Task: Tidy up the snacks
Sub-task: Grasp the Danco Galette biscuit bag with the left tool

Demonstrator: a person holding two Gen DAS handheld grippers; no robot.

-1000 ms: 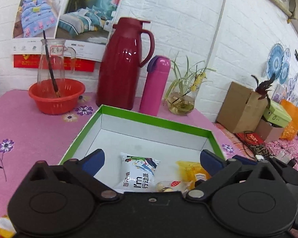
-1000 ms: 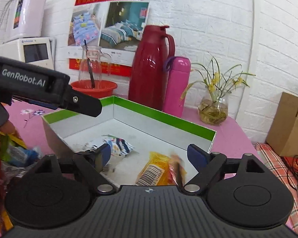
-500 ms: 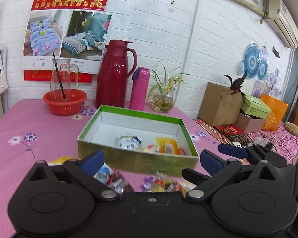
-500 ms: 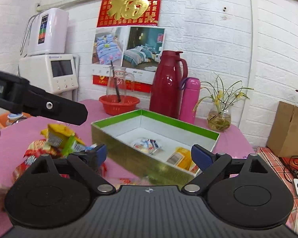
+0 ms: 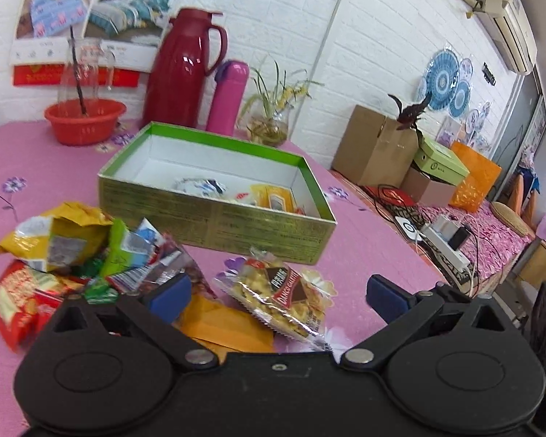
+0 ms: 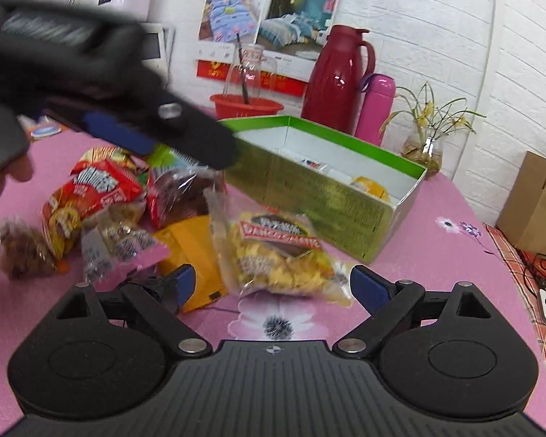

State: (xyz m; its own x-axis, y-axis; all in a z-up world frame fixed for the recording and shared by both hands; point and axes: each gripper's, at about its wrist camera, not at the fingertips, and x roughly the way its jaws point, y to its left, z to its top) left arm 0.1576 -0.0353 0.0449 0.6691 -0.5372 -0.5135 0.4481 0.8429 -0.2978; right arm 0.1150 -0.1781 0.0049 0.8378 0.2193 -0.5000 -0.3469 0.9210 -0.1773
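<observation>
A: Right wrist view first. The right gripper (image 6: 269, 284) has pulled back out of the box in the last second and now hangs low over the pink flowered tablecloth (image 6: 436, 266), jaws wide and empty, with the clear packet of yellow snack pieces (image 6: 276, 251) lying between its blue pads.

B: And the left gripper (image 5: 276, 293)?

A: Same story: a second ago it looked down into the box; now it is back over the pile, spread wide, holding nothing. The same clear packet (image 5: 282, 293) lies just ahead of it, partly on a flat orange pouch (image 5: 225, 324).

B: What does that mean for the job?

A: One drop looks finished and the next pick is due. To the left sits the heap of loose wrappers (image 5: 72, 247); beyond it the open green-rimmed cardboard box (image 5: 214, 218) holds only a few packets, so most of the sorting remains.
</observation>
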